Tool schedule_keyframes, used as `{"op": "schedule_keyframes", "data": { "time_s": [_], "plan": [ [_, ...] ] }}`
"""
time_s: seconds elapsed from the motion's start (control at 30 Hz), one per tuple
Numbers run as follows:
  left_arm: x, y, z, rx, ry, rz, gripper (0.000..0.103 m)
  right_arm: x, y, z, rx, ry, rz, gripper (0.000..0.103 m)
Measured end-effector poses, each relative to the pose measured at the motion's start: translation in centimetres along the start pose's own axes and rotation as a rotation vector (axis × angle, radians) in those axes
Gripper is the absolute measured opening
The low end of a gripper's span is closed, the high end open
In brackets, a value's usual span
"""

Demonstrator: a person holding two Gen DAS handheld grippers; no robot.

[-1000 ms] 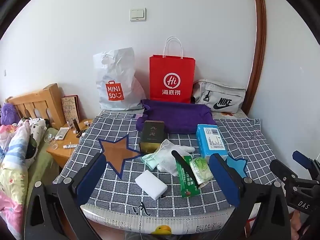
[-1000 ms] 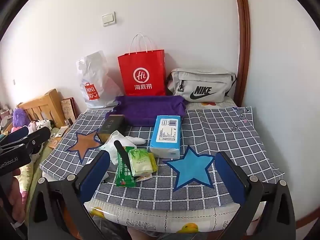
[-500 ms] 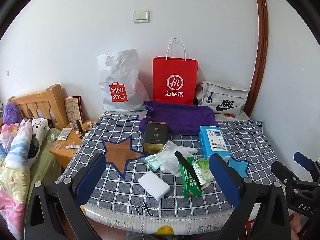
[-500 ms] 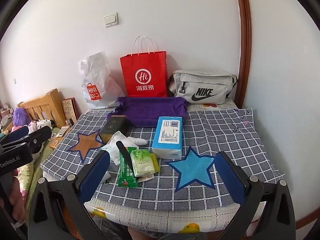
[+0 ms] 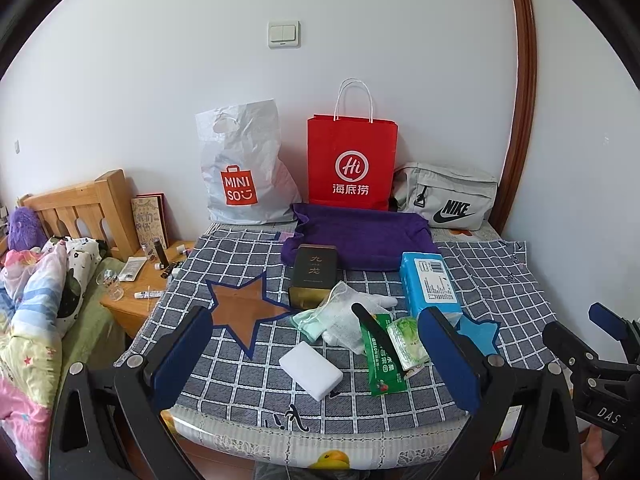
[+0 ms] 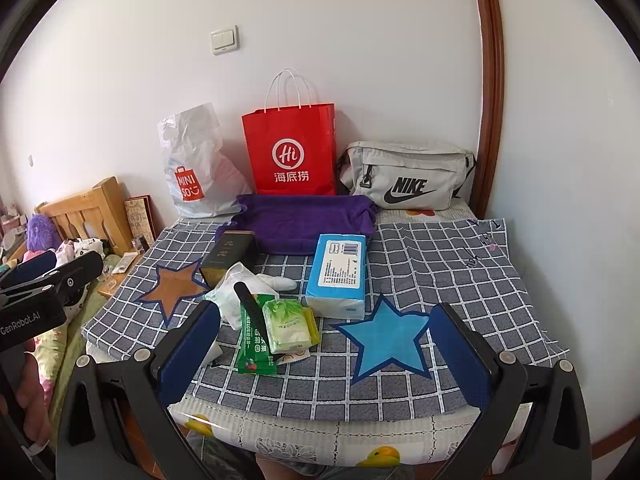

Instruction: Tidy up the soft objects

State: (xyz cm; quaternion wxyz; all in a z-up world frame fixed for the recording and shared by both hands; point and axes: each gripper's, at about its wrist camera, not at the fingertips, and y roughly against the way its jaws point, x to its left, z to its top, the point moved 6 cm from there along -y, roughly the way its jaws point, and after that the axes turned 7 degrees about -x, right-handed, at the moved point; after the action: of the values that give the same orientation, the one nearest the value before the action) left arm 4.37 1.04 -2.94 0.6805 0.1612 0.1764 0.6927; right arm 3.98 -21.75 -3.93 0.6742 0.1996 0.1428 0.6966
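Bags (image 5: pixel 352 164) read MINISO, Hi, NIKE; both hand-held grippers (image 5: pixel 316 354) (image 6: pixel 324 354) gape empty.

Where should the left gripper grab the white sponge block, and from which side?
Take the white sponge block across its short width, coming down from above with the left gripper. It lies flat and clear of the other items, turned diagonally, so rotate the fingers to match.

Two wrist fisheyes, near bench edge, facing far wall.
Left view sits further left; both share the bench (image 5: pixel 248 364) and red bag (image 6: pixel 292 152).
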Motion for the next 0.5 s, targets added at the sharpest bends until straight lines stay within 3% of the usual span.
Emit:
{"op": "schedule_keyframes", "data": {
  "time_s": [0.5],
  "plan": [
    [0.12,0.09,0.05,0.0,-0.003,0.002,0.103,0.24,0.26,0.23,-0.006,0.005,0.003,0.103]
  ]
}}
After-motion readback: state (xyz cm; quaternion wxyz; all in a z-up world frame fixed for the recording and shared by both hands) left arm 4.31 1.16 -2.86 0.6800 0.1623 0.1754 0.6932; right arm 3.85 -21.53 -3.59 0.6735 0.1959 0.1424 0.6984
